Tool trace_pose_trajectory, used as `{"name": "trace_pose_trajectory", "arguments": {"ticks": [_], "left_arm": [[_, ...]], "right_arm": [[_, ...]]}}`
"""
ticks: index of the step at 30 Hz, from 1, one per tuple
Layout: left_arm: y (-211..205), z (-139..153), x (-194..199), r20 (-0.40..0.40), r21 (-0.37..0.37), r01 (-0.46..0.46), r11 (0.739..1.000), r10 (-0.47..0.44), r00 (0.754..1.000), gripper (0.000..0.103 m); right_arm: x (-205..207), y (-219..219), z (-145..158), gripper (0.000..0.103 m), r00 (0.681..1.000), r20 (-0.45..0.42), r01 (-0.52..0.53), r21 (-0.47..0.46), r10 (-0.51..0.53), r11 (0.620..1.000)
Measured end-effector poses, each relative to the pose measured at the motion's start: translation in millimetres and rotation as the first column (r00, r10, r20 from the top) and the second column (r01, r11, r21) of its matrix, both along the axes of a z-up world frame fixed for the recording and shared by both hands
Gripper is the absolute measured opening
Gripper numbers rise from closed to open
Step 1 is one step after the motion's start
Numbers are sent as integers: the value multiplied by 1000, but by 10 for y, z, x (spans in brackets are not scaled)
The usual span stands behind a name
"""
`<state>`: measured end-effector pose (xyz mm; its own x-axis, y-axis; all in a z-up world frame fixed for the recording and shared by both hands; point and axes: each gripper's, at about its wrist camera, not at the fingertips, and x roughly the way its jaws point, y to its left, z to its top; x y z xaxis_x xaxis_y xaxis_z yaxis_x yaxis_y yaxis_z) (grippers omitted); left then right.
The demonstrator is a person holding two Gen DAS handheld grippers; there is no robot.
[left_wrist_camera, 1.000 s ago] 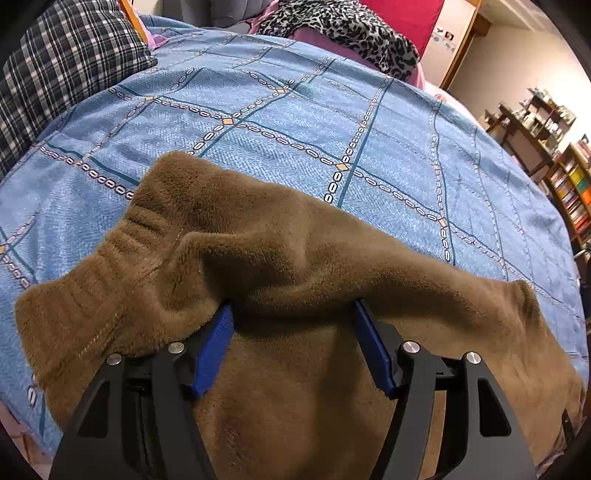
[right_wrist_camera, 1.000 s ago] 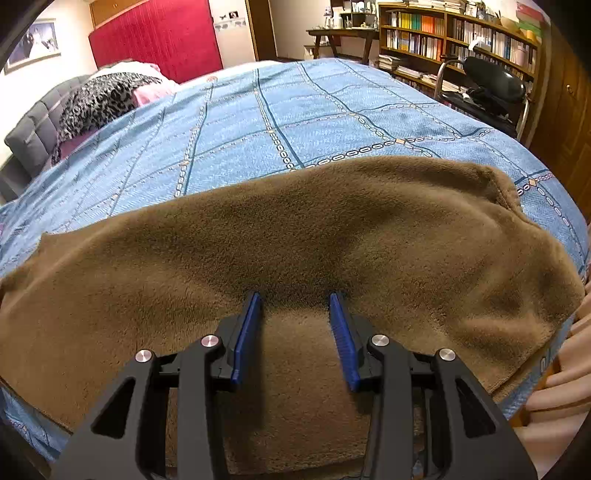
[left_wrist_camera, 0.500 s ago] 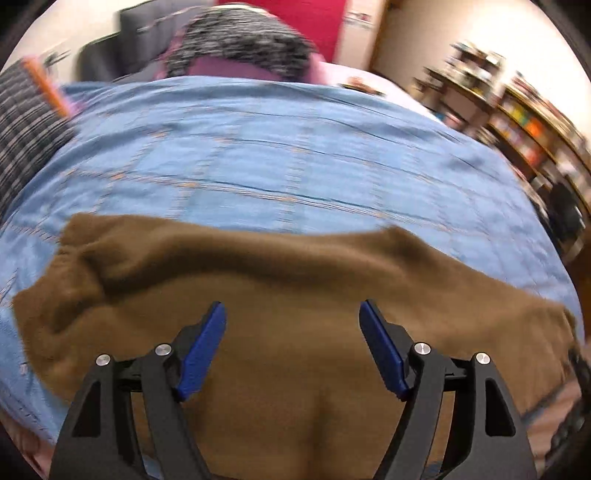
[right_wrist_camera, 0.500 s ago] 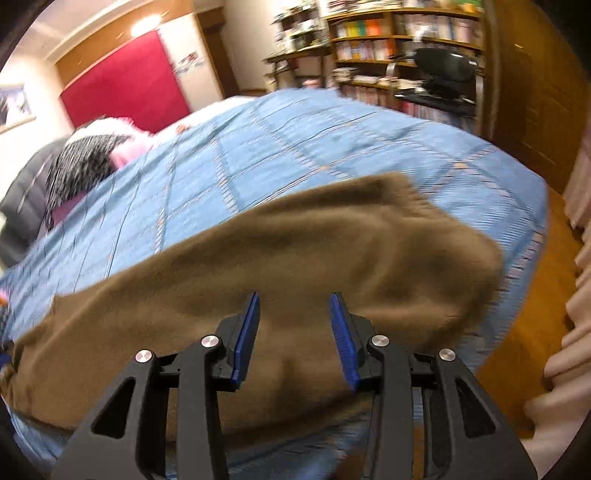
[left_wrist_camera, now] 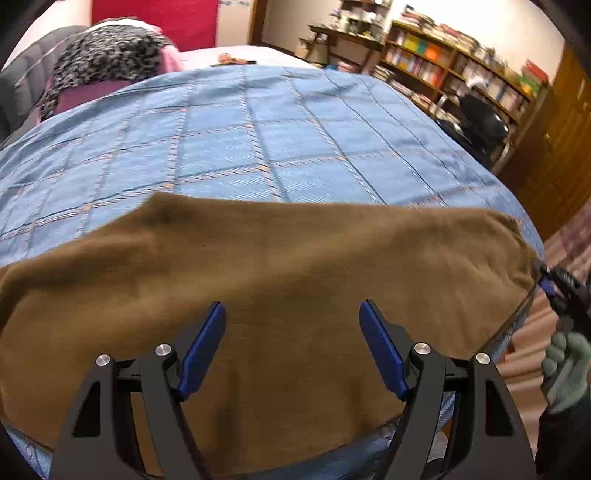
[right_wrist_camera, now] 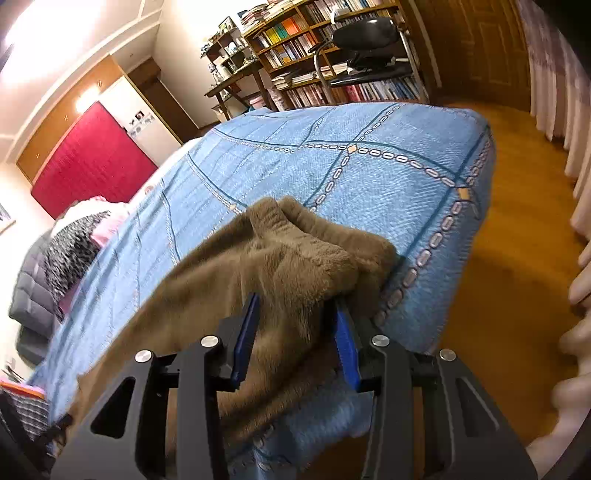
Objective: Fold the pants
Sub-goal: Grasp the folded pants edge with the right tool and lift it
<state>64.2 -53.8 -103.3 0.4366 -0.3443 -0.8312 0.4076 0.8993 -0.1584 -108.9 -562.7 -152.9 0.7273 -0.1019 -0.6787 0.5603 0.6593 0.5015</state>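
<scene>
Brown fleece pants (left_wrist_camera: 277, 266) lie folded lengthwise across the near edge of the blue patterned bedspread (left_wrist_camera: 258, 140). My left gripper (left_wrist_camera: 291, 332) is open and empty, hovering over the middle of the pants. My right gripper (right_wrist_camera: 295, 325) is open with its jaws on either side of the bunched end of the pants (right_wrist_camera: 295, 258) at the bed's corner; cloth lies between the blue pads. The right gripper also shows at the far right of the left wrist view (left_wrist_camera: 550, 284), at the pants' end.
Leopard-print bedding (left_wrist_camera: 107, 55) and pillows lie at the bed's head. Bookshelves (right_wrist_camera: 325, 48), a desk and a black office chair (right_wrist_camera: 369, 33) stand beyond the bed. Wooden floor (right_wrist_camera: 509, 229) and curtains are to the right of the bed corner.
Both grippers have swung to the right along the pants. The right gripper moved from the middle to the pants' right end and now straddles the bunched cloth there. Both jaws stay open.
</scene>
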Motion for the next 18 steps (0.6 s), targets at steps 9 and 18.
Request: {"name": "trace_pose_trajectory", "arguments": {"ticks": [9, 18], "left_arm": [[-536, -317, -69, -48, 64, 111, 992, -108, 993, 74], [-887, -434, -239, -36, 139, 220, 965, -217, 975, 80]], "right_arm": [[1, -36, 213, 17, 997, 75, 5, -92, 2, 996], [-18, -40, -119, 17, 999, -48, 14, -113, -19, 994]]}}
